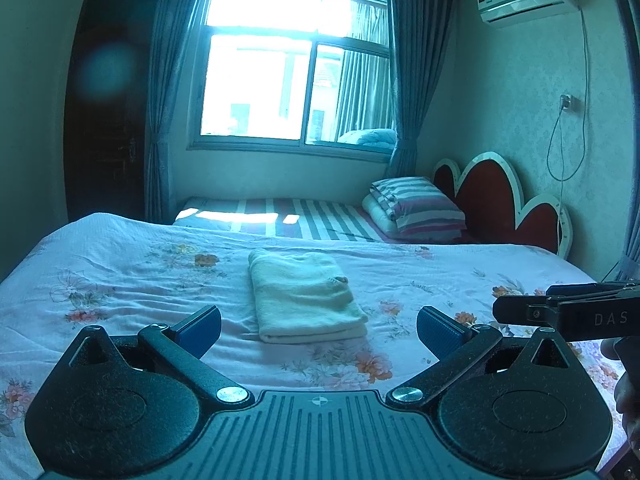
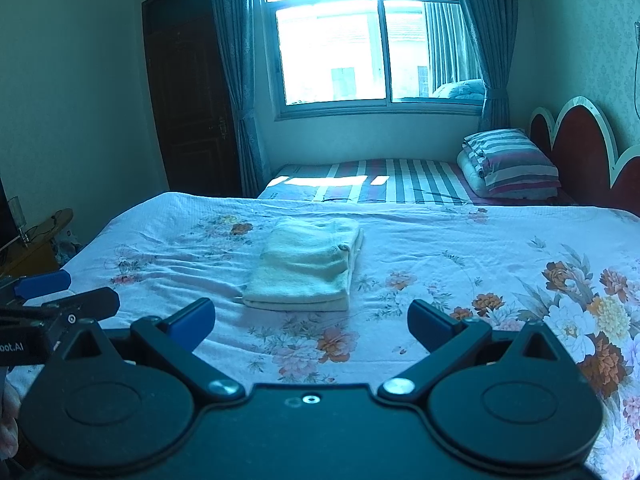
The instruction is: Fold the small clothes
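A pale yellow garment (image 1: 305, 295) lies folded into a neat rectangle on the floral bedsheet (image 1: 120, 280), in the middle of the bed. My left gripper (image 1: 319, 330) hovers just short of its near edge, open, with nothing between the blue pads. In the right wrist view the same folded garment (image 2: 306, 266) sits ahead and a little left of centre. My right gripper (image 2: 311, 322) is open and empty, held back from it. Each gripper shows at the edge of the other's view: the right one (image 1: 560, 312) and the left one (image 2: 52, 300).
The floral sheet (image 2: 500, 264) spreads wide around the garment. Beyond it lies a striped mattress (image 1: 312, 220) with a folded striped quilt (image 1: 416, 208) against a red headboard (image 1: 492, 196). A window (image 1: 296, 64), curtains and a dark door (image 2: 188, 92) stand behind.
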The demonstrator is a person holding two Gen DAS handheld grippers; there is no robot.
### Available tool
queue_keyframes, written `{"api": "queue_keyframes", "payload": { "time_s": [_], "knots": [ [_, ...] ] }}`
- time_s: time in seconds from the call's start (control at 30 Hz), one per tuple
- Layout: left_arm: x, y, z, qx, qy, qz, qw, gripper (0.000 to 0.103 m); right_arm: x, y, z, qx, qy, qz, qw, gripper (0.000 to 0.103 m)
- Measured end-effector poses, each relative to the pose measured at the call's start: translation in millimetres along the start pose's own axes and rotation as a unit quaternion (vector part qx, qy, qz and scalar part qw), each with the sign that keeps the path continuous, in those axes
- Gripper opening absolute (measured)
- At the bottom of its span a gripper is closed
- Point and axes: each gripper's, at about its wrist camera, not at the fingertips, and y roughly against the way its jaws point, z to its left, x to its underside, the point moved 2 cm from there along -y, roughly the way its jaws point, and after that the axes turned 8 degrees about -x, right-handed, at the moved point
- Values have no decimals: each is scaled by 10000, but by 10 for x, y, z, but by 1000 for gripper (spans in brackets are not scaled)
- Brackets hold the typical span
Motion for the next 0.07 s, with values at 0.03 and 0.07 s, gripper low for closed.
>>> {"api": "queue_keyframes", "payload": {
  "time_s": [0.03,0.07],
  "knots": [
    [-5,4,-10,21,1,5,10000,103,-1,0,0,-3,-1,0,10000,103],
    [-8,4,-17,6,6,3,10000,103,-2,0,0,-4,3,-5,10000,103]
  ]
}}
